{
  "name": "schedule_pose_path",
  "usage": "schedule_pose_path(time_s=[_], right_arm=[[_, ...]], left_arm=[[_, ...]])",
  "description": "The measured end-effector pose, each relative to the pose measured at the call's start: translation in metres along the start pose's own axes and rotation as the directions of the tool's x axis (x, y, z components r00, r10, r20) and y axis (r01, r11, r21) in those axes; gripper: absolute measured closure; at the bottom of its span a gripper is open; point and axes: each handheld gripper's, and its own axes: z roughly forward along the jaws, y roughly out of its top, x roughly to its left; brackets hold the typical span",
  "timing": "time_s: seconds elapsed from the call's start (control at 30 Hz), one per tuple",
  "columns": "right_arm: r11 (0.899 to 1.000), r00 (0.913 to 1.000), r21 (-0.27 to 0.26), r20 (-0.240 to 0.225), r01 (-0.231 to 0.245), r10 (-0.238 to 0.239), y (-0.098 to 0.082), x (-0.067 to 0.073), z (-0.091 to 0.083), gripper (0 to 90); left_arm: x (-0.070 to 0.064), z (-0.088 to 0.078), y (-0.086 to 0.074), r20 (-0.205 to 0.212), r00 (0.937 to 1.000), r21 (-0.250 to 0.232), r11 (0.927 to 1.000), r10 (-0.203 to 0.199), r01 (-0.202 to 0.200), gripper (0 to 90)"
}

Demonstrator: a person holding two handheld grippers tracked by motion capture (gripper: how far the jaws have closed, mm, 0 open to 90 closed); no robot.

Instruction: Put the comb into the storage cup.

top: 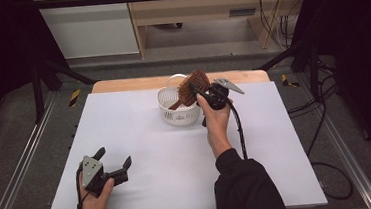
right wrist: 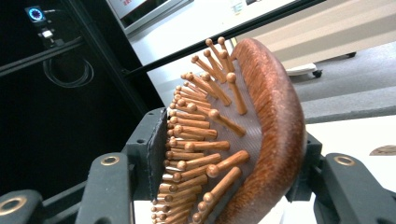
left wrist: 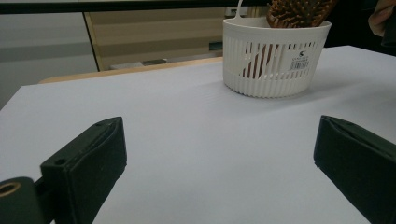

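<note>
A wooden hairbrush point(top: 194, 81) with peg bristles leans in a white slotted basket point(top: 174, 116) at the back middle of the table, its handle down inside and its head above the rim. My right gripper point(top: 198, 91) is shut on the brush head; in the right gripper view the brush point(right wrist: 261, 126) sits between the jaws, bristle tips against one pad and the wooden back against the other. My left gripper point(top: 113, 157) rests open at the front left with nothing in it. In the left gripper view the basket point(left wrist: 273, 65) and brush point(left wrist: 299, 11) stand far off.
A white sheet point(top: 152, 152) covers the table, with a wooden edge point(top: 121, 84) showing at the back. The right gripper's cable point(top: 239, 130) trails along the forearm. Black frame posts and floor cables stand at both sides.
</note>
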Motion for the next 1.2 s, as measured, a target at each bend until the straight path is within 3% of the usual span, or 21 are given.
schedule_pose_path(time_s=[0.9,1.2], right_arm=[[0.999,0.9993,0.032,0.024,0.027,-0.027,0.0,-0.014,-0.005,39.0],[0.999,0.9993,0.033,0.036,0.01,-0.011,-0.001,-0.017,-0.001,37.8]], left_arm=[[0.001,-0.001,0.0,-0.004,1.0,-0.003,1.0,-0.006,0.006,2.2],[0.001,-0.001,0.0,-0.002,1.0,-0.001,1.0,-0.004,0.004,2.2]])
